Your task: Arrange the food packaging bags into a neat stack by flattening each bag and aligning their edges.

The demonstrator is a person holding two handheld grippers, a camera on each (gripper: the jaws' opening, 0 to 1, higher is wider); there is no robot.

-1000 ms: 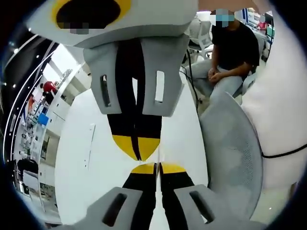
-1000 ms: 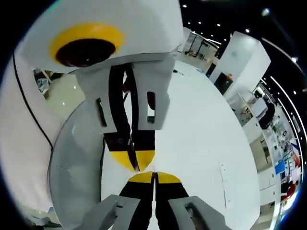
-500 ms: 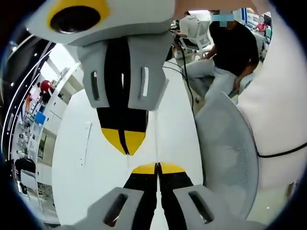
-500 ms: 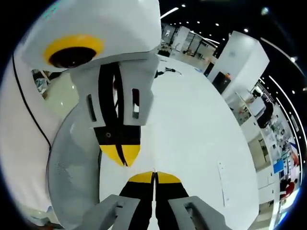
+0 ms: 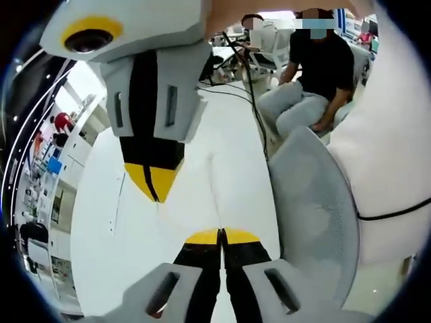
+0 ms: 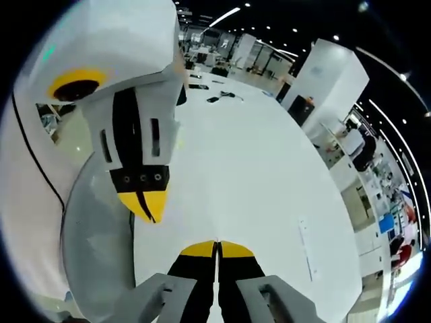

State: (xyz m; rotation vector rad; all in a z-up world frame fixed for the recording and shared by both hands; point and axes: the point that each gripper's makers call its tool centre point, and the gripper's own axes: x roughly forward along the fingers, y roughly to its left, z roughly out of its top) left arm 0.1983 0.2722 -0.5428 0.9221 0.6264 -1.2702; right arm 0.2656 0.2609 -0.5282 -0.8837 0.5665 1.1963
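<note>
Your two claws have separated. In the left gripper view, the right claw [image 5: 152, 190] has slid from tip-to-tip at frame centre up toward the upper left, and a gap of bare white desk [image 5: 202, 182] has opened between it and the left claw [image 5: 220, 235]. In the right gripper view, the left claw [image 6: 145, 205] has shifted to the left of the frame, away from the right claw's tips at bottom centre. Both pairs of jaws read pressed together.
</note>
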